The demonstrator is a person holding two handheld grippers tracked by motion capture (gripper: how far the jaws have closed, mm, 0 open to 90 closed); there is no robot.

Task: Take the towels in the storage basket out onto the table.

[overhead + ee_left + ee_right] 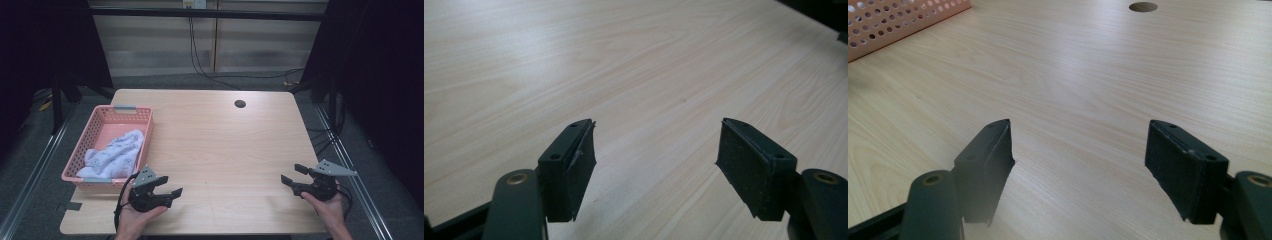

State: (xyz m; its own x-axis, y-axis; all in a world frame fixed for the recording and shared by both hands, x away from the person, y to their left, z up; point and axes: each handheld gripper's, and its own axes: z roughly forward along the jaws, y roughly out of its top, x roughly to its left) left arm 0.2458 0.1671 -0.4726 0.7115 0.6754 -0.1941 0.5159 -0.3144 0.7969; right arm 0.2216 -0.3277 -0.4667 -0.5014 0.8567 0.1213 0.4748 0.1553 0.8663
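Near the front edge of the wooden table, the left gripper sits in the person's left hand with its jaws spread wide and nothing between them, close beside the near corner of the pink basket. Well apart from it, by the table's right edge, the right gripper is held in the right hand, jaws likewise parted and empty. Between the two lies a broad stretch of bare tabletop. In the basket, at the left edge, rests a pale cloth, possibly patterned, though it is too small to tell. Farther back, a round hole sits near the table's far edge.
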